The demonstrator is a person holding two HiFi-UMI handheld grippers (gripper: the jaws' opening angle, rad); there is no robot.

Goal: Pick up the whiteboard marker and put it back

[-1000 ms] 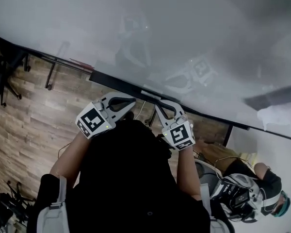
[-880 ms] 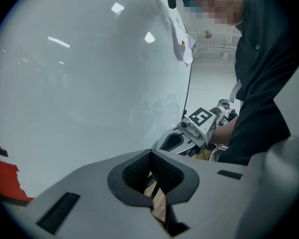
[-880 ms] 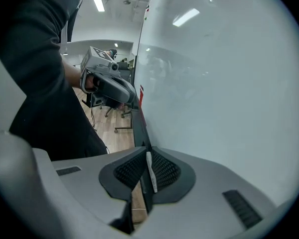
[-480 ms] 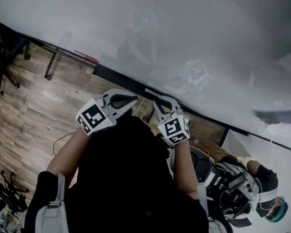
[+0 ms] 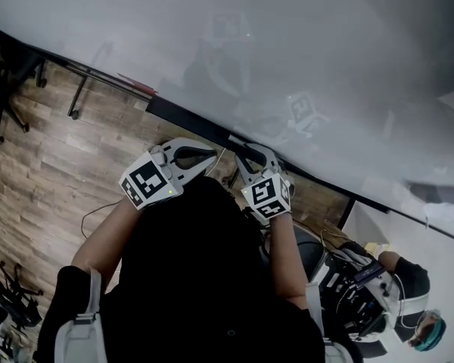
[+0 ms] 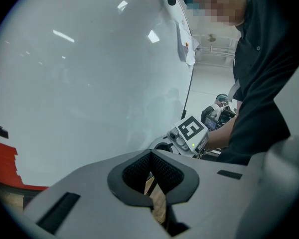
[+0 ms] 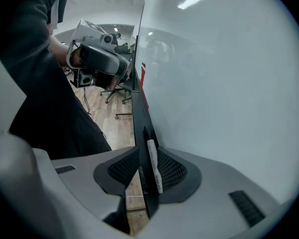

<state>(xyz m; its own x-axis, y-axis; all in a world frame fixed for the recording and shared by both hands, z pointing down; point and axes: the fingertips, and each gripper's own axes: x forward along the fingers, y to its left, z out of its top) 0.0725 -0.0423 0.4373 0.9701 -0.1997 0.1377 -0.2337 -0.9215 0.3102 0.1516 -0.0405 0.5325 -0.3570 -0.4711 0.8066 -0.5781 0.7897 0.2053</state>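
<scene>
The white whiteboard marker [image 7: 153,166] with a dark cap lies along the black tray [image 7: 138,118] under the whiteboard [image 5: 287,51]. My right gripper [image 7: 148,158] looks down the tray; its jaws stand a little apart with the marker between them, close to the right-hand pad [image 7: 173,169]. From the head view the marker [image 5: 237,140] shows as a short white bar just beyond the right gripper [image 5: 240,152]. My left gripper [image 5: 210,154] hovers beside it, off the tray [image 5: 181,118], with its pads together and nothing held [image 6: 150,156].
A red strip [image 5: 136,84] lies on the tray to the left. Below the board is wood floor [image 5: 53,165], with stand legs [image 5: 79,100] and an office chair [image 5: 0,89] at left. Another person with gear [image 5: 363,301] is close at lower right.
My right gripper has slid left and up along the tray toward the marker. The left gripper has barely moved. The person at lower right has shifted downward in view.
</scene>
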